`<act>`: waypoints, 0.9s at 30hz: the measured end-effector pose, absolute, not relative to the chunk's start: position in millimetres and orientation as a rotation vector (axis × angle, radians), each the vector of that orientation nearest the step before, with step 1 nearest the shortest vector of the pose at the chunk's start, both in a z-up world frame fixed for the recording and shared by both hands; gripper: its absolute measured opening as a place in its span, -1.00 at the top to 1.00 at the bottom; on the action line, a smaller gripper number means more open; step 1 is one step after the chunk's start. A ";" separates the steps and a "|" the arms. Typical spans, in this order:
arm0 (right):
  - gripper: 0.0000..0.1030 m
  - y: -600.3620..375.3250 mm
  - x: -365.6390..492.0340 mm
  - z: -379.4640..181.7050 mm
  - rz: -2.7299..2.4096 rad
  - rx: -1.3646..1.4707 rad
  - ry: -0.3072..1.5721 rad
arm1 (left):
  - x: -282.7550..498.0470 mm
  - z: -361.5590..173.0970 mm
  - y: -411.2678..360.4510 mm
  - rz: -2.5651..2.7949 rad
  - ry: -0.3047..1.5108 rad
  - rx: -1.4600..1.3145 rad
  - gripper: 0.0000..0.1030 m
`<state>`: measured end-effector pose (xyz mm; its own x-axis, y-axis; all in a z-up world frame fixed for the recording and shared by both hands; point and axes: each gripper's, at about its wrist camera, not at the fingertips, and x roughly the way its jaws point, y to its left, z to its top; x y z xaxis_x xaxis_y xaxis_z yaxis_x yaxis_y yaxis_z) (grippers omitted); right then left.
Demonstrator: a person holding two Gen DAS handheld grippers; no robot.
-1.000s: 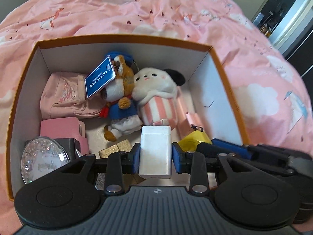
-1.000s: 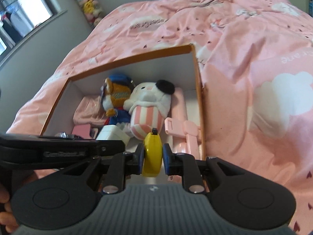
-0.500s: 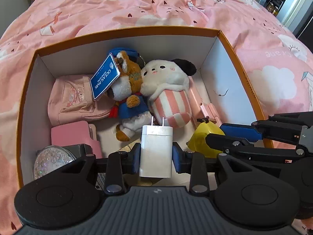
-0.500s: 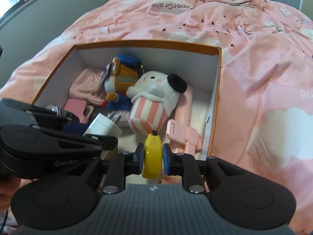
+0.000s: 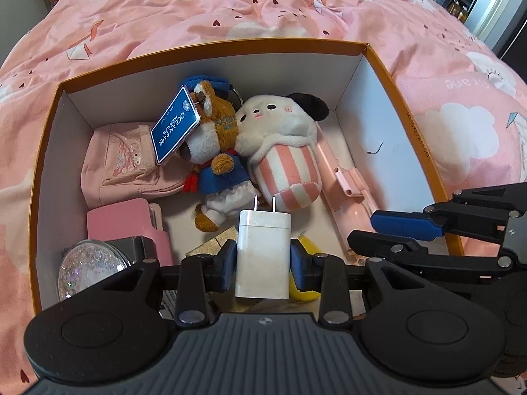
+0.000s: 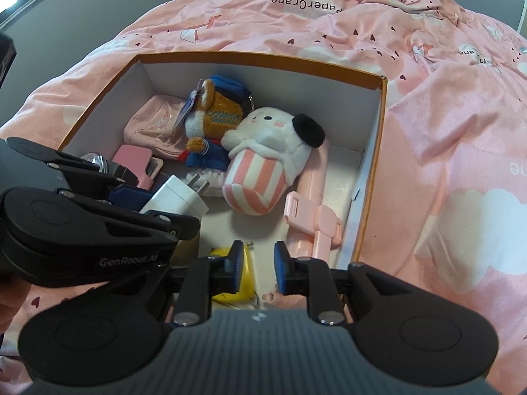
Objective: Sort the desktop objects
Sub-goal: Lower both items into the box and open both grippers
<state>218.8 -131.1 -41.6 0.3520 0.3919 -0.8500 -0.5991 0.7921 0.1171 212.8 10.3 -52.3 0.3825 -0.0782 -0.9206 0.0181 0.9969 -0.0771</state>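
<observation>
1. The right gripper [image 6: 258, 266] has just let go: half a second ago its pads pinched the yellow object [image 6: 234, 279]; now the fingers stand apart with nothing between them, and the yellow piece lies on the box floor at the near edge, just left of the gap.
2. That item looks delivered, so the right tool is free for the next pick.
3. The left gripper [image 5: 263, 260] keeps its hold on the white USB wall charger [image 5: 263, 252], pads pressed on both flanks, prongs pointing far, hanging over the near middle of the box; its release is probably next.
4. The orange-rimmed cardboard box [image 5: 210, 53] sits on a pink duvet [image 5: 230, 6].
5. Inside:
   - a fox plush in a blue outfit [image 5: 215, 151] with an Ocean Park tag [image 5: 175, 125], far centre;
   - a white striped dog plush [image 5: 285, 151] touching its right side;
   - a pink pouch [image 5: 122, 161] at far left;
   - a pink case [image 5: 123, 223] and a glitter globe [image 5: 87, 268] at near left;
   - a pink phone holder [image 5: 346, 187] along the right wall;
   - a small gold box [image 5: 212, 243] behind the charger.
</observation>
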 end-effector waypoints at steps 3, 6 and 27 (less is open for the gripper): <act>0.57 -132.4 216.6 -41.5 0.648 -0.219 1.025 | 208.0 -48.8 13.2 -0.060 1.157 -0.076 0.26; 0.44 -134.2 212.4 -40.6 0.635 -0.212 1.014 | 201.2 -38.7 13.6 -0.063 1.099 -0.067 0.23; -0.11 -170.2 159.6 11.5 0.549 -0.003 0.686 | 120.0 47.9 14.2 0.047 0.506 0.044 -0.55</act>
<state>159.6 -170.2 11.5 0.6380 0.4798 -0.6023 -0.4820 0.8588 0.1736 120.0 14.2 47.9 0.8736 0.0559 -0.4834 -0.0342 0.9980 0.0536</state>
